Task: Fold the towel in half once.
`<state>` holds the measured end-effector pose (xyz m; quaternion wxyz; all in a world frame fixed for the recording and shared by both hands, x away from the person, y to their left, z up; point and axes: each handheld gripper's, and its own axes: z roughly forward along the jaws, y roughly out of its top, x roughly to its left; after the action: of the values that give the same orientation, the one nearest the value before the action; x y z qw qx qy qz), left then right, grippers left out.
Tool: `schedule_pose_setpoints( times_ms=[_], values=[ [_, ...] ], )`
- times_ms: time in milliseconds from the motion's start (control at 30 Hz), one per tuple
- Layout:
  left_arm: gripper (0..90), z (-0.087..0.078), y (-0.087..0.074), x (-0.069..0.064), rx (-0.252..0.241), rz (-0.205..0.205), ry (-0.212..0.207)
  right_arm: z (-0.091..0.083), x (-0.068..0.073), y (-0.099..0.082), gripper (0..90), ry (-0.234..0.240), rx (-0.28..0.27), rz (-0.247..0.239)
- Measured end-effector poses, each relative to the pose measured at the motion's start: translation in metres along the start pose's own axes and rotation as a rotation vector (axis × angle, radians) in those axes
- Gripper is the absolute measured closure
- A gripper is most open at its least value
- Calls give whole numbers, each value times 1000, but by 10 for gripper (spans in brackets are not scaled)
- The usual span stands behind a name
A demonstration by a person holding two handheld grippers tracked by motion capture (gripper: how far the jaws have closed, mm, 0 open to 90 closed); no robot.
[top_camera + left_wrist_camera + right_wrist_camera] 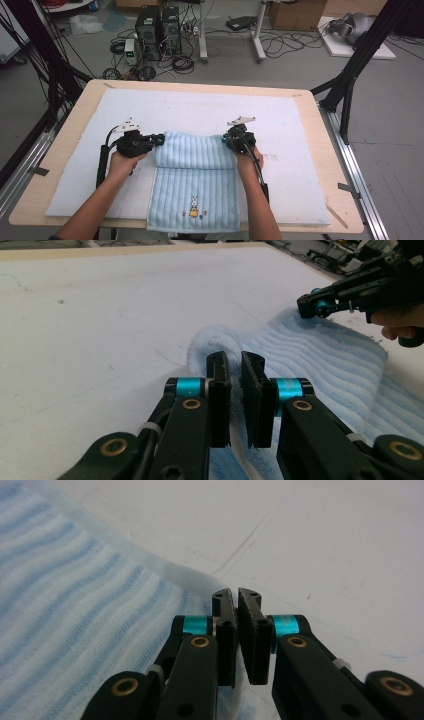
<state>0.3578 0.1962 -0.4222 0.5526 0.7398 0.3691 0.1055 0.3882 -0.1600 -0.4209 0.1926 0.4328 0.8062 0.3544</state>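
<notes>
The left gripper [235,365] has its fingers clamped on the towel's [195,175] folded corner. The right gripper [236,602] pinches the opposite corner on the tabletop [300,120].

White mat [200,107] beyond the towel [195,175] lies bare — open on both sides.

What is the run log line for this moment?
left gripper: shut on light blue striped towel corner | right gripper: shut on towel corner | towel folded
</notes>
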Motion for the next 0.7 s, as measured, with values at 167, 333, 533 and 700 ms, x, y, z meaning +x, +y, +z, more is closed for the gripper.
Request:
schedule_pose_setpoints(
  times_ms=[167,333,533,700],
  values=[
    [821,-12,-1,-10,-35,13,-32,-33,3,-2,861,35,-109,-13],
    [819,-26,-11,-18,-39,31,-49,-59,9,-16,879,64,-170,-40],
    [819,-35,-21,-28,-25,48,-73,-68,16,-32,882,106,-165,-37],
    [819,-41,-34,-41,20,64,-101,-81,26,-54,882,145,-155,-47]
  ],
)
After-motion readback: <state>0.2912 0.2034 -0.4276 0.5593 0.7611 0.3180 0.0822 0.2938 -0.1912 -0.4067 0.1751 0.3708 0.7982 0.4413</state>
